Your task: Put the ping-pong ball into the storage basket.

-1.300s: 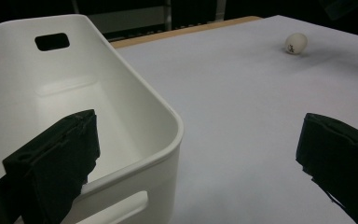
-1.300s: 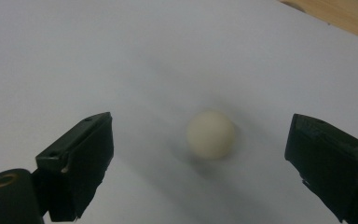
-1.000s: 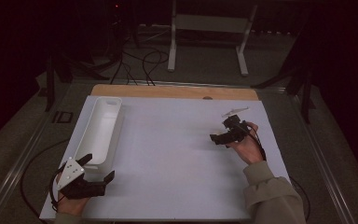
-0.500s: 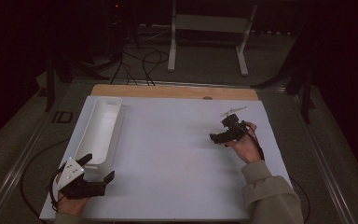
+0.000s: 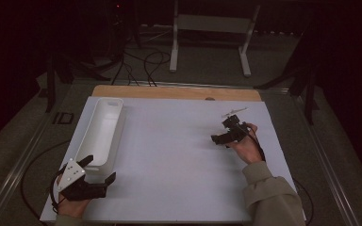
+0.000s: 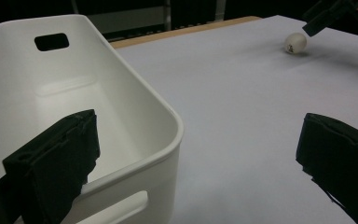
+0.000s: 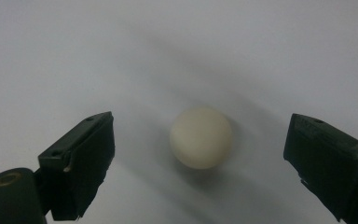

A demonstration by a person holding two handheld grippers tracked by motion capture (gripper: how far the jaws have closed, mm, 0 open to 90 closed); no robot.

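Right gripper view: a small white ball lies on the white table, right between the two black jaws. The jaws are wide apart and do not touch the ball yet.

In the high view the right gripper sits low over the far right part of the table. A second ago it was a bit higher up the table and more level. Now it has come a little closer to the person and its tip points down at the spot where the ball lies. That looks like the hand is getting ready to grab the ball.

The left gripper has not moved. It waits at the near left corner, with its jaws wide apart on both sides of the near end of the long white bin. In the left gripper view the bin is empty, and the ball is far off across the table.

I think the next step is to close the right jaws on the ball. It is round, so it could roll away if only one jaw bumps it.
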